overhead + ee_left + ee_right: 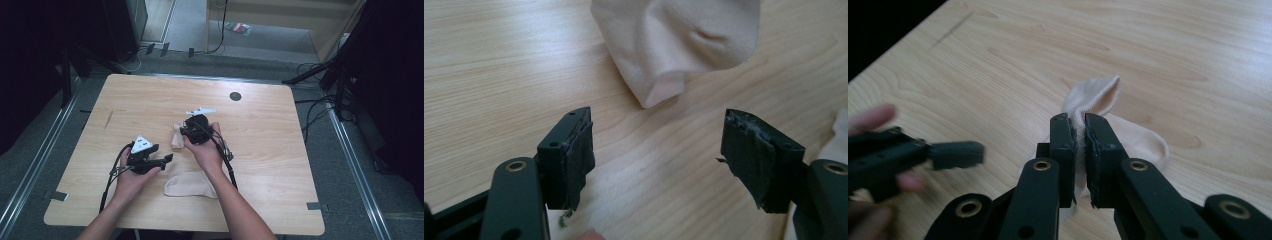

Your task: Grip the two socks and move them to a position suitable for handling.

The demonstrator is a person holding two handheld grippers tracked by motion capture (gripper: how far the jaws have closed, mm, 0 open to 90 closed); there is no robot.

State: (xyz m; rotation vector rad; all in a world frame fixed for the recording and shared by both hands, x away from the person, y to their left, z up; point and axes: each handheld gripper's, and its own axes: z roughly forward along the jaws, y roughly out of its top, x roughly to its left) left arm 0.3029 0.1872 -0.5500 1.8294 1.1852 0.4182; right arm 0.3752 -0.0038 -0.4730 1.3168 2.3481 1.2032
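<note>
Nearest the person, a second cream sock is lying flat on the wooden table, just inside the right forearm, untouched by either tool.

At about ten o'clock from it, the left gripper is hovering low over the wood with its jaws standing wide apart and nothing between them. In the left gripper view, the pads are framing bare table, and the hanging sock is dangling at twelve o'clock, just beyond their reach.

Farther out, the right gripper is pinching the other sock near its cuff, jaws pressed almost together on the fabric, and is holding it up so that it is drooping toward the table at about nine o'clock of that hand.

My reading is that the job, pairing or folding the socks, is only beginning: one sock is gripped and raised, the left tool is positioned to take its free end, and the near sock is waiting.
</note>
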